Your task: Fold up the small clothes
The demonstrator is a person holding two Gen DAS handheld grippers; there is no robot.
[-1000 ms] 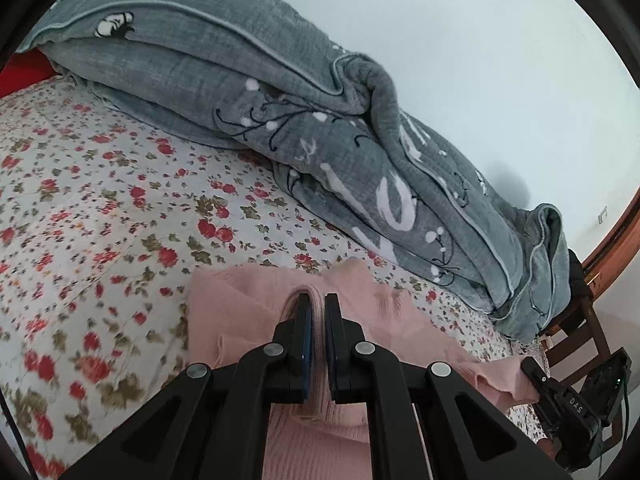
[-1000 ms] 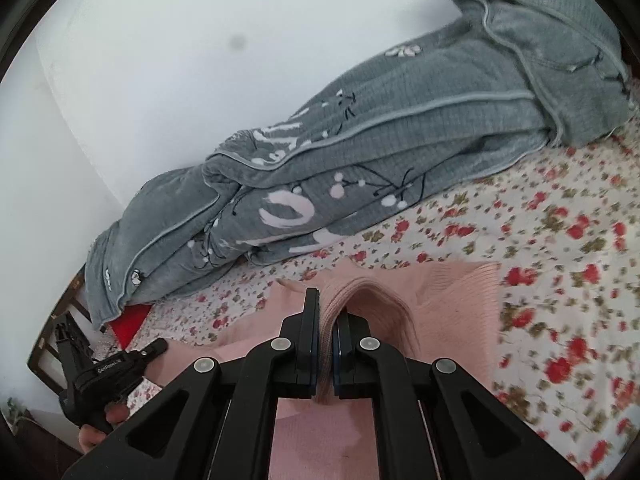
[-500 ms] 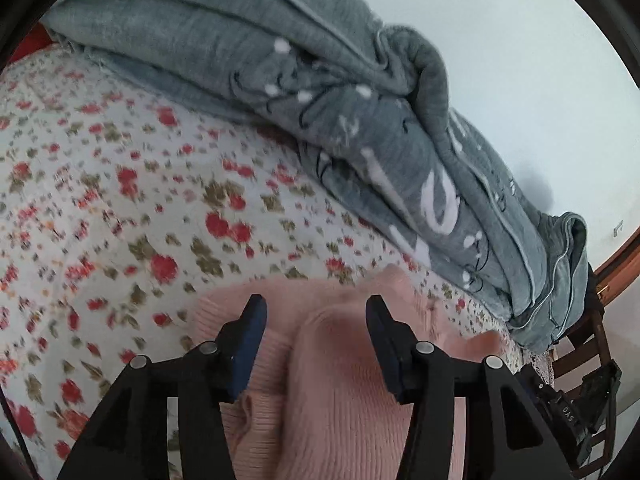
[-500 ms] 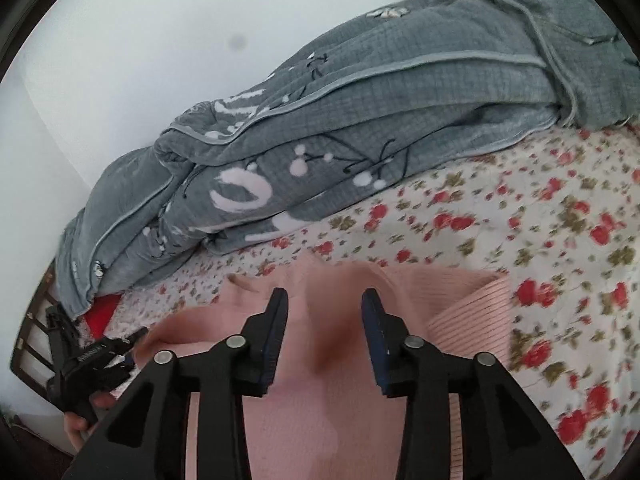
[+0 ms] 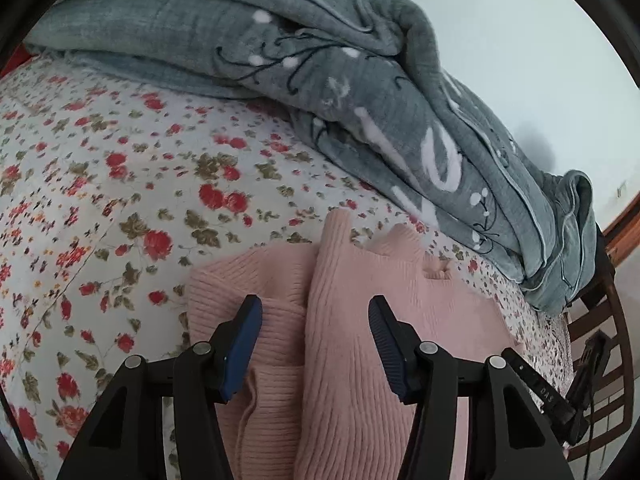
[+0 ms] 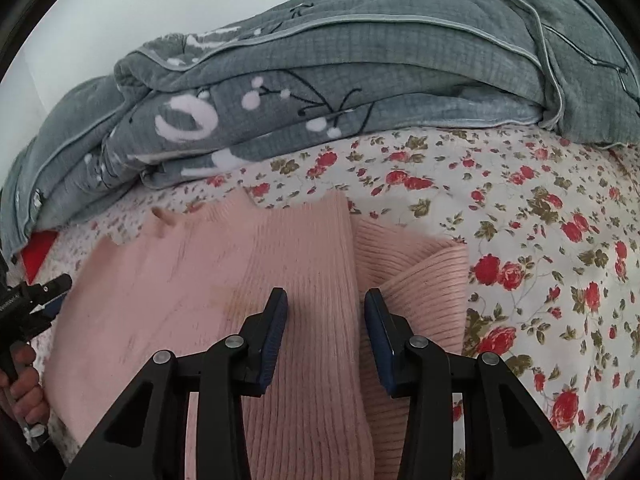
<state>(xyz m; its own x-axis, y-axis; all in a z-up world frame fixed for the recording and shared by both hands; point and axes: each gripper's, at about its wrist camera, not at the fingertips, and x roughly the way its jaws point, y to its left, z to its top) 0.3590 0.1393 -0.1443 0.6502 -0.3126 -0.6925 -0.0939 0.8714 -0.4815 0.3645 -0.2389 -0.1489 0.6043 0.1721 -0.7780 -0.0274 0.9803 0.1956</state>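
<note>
Two tongs: both spread apart, nothing clamped — each hangs over the same pink sweater.

Left view, left tongs point(image 5: 315, 314): tips wide apart; a raised fold edge of the pink sweater point(image 5: 360, 320) runs straight ahead between them, away from the camera.
Left view, sweater's lie: directly under and ahead of the tips, on the flowered sheet point(image 5: 100, 184); its bulk spreads to the right of the tongs, a ribbed flap to the left.
Left view, beyond: grey blanket point(image 5: 320, 80), well past the sweater.

Right view, right tongs point(image 6: 325, 308): tips apart, astride a folded edge of the sweater point(image 6: 180, 280).
Right view, sweater's lie: mostly left of the tips; ribbed flap just right.
Right view, other tongs point(image 6: 36, 292): far left edge, beside the sweater — state not readable here.

Judgement: next fold likely crosses that long edge; both hands equally near.
</note>
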